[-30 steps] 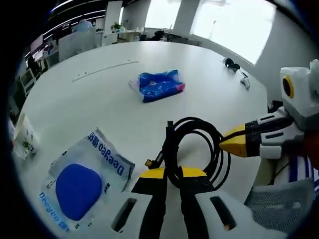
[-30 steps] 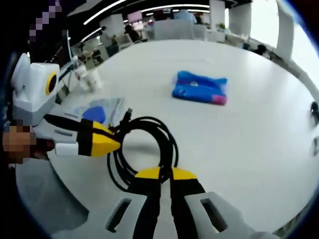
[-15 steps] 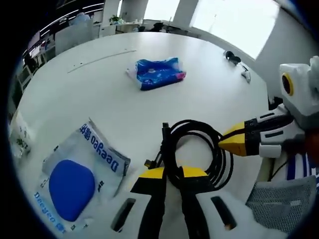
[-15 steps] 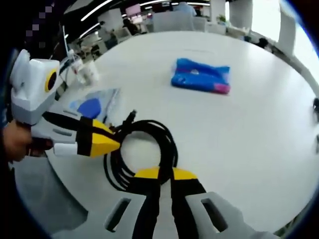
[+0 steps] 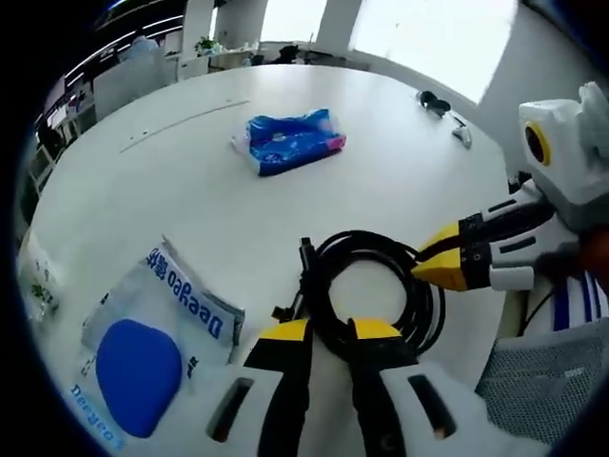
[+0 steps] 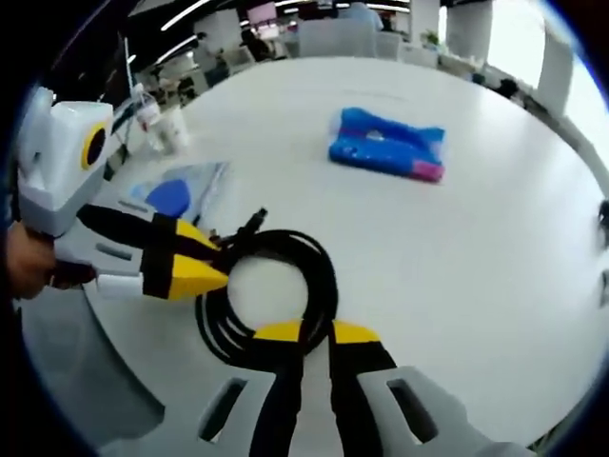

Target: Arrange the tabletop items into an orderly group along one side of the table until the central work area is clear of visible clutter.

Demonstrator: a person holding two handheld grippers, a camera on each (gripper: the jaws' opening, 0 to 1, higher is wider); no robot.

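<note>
The white round bench stretched wide before me. On it, well apart from my tools, lay a blue tissue pack; nearer me sat a clear pouch with a blue pad. The coiled black cable lay at the near edge, beside that pouch. My left tool was closed on one side of the coil, my right tool closed on the other side.

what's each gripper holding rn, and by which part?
Both hold the coiled black cable: left gripper shut on one side of the loop, right gripper on the opposite side.
</note>
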